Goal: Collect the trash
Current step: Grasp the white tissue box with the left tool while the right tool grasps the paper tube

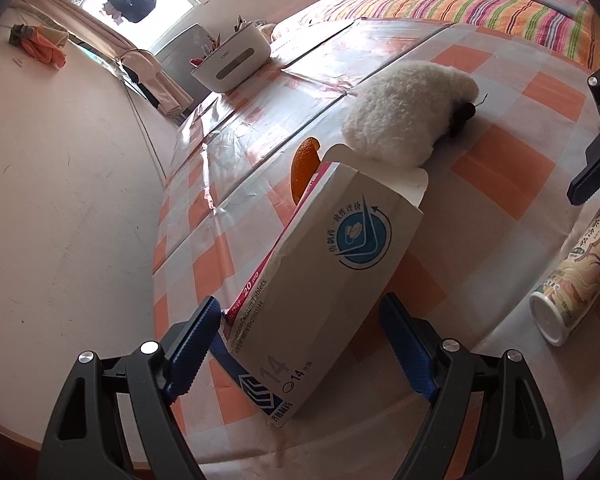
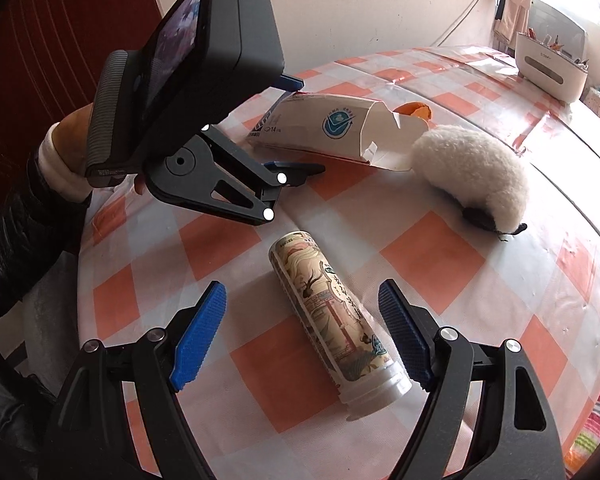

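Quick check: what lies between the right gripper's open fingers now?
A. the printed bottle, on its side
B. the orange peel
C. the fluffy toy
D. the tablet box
A: in the right wrist view the bottle lies on its side between the right gripper's open fingers, untouched.

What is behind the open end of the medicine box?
Behind the medicine box sit an orange peel and a fluffy white toy. The box hides the peel's lower part; the box's inside cannot be seen.
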Tool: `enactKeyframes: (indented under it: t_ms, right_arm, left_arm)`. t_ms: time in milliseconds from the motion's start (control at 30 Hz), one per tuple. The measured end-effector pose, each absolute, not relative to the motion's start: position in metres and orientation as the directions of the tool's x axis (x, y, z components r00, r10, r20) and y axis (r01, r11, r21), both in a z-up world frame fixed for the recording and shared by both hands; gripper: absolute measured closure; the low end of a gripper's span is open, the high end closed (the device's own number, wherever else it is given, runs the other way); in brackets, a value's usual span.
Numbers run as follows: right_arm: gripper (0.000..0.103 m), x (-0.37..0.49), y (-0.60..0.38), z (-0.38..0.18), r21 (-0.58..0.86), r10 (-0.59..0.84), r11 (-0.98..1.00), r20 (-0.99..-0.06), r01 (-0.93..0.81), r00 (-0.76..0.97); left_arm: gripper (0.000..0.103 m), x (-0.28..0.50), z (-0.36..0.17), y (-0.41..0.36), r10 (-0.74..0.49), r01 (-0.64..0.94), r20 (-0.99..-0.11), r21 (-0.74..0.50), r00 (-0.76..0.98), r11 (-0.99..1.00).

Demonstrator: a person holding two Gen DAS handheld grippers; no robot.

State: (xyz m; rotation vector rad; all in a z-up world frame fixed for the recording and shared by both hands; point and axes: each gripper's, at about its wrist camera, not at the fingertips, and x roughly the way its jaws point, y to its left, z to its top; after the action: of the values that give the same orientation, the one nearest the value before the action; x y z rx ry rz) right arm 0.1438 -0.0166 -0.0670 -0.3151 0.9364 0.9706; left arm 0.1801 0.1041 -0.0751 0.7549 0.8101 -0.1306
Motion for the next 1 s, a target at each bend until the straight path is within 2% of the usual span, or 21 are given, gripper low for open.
enactKeyframes:
  t_ms: [33,100,133,200,300,433,533,1000]
  right_arm:
    - [0.027,0.144,-0.016,-0.069,0.158,0.555,0.560,-0.800,-0.813,0.228]
    - [0.046,0.143,-0.014,-0.072,0.130,0.533,0.565,-0.812,-0.815,0.239]
    - [0.049,0.143,-0.014,-0.073,0.125,0.526,0.566,-0.816,-0.815,0.240]
    - [0.063,0.143,-0.016,-0.074,0.108,0.517,0.577,-0.815,-0.809,0.260]
    - [0.073,0.142,-0.022,-0.072,0.127,0.532,0.583,-0.806,-0.803,0.259]
    - [0.074,0.135,-0.025,-0.071,0.112,0.538,0.585,-0.795,-0.803,0.281]
    - [0.074,0.129,-0.026,-0.068,0.109,0.546,0.588,-0.785,-0.802,0.294]
    - [0.074,0.117,-0.041,-0.057,0.150,0.584,0.618,-0.745,-0.772,0.323]
  left_arm:
    - [0.024,0.181,-0.075,0.103,0.163,0.386,-0.697,0.558,0.699,0.734]
    - [0.024,0.185,-0.075,0.103,0.153,0.386,-0.697,0.551,0.701,0.740]
    - [0.024,0.186,-0.075,0.103,0.147,0.386,-0.696,0.547,0.703,0.743]
    - [0.024,0.189,-0.075,0.105,0.130,0.382,-0.698,0.527,0.705,0.759]
    - [0.031,0.192,-0.073,0.108,0.103,0.375,-0.701,0.493,0.705,0.785]
    - [0.045,0.190,-0.065,0.111,0.055,0.353,-0.694,0.432,0.718,0.830]
    - [0.049,0.185,-0.059,0.112,0.018,0.342,-0.689,0.383,0.725,0.858]
    - [0.053,0.155,-0.050,0.113,-0.023,0.278,-0.650,0.292,0.759,0.915]
